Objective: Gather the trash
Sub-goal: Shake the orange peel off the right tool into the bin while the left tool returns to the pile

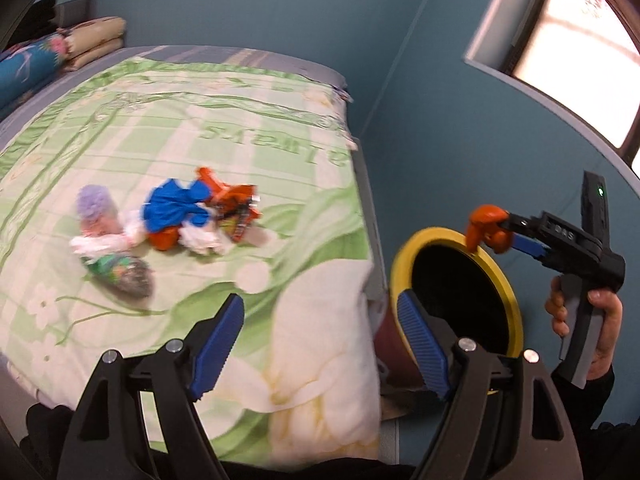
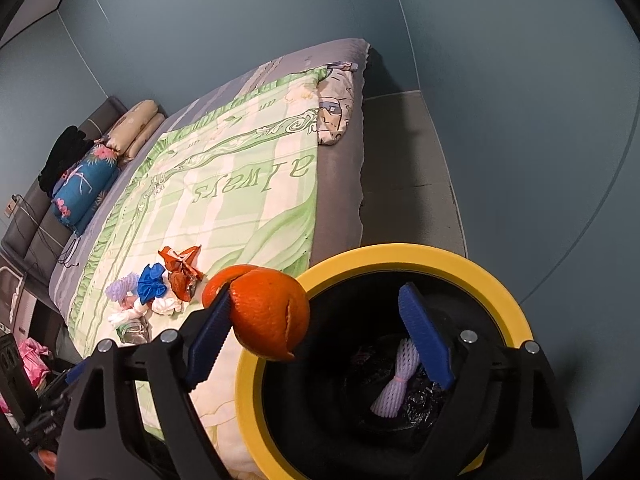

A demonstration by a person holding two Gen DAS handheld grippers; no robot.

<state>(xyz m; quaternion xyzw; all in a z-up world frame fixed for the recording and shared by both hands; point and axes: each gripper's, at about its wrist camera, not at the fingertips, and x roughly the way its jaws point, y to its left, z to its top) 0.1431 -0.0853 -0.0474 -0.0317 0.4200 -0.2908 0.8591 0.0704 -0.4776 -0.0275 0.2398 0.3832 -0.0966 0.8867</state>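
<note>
Bed [image 1: 200,128] with green quilt fills my left view. Yellow-rimmed bin [image 2: 400,252] stands beside its edge, purple foam net [image 2: 396,380] inside. Trash pile [image 1: 180,220] lies mid-quilt: blue wrapper, orange packet, white tissue. My right claw [image 2: 316,320] is over the bin's rim, jaws spread wide; orange peel [image 2: 272,312] clings to the left finger, not clamped. My left claw [image 1: 320,336] is wide open, empty, near the bed edge.

— Light? Daylight through the window [image 1: 576,40], blown out white. Walls evenly lit, soft shadows.
— Sharpness? My left view smears the trash pile [image 1: 168,228]; right view crisp. Both bend hard, black at the corners.
</note>
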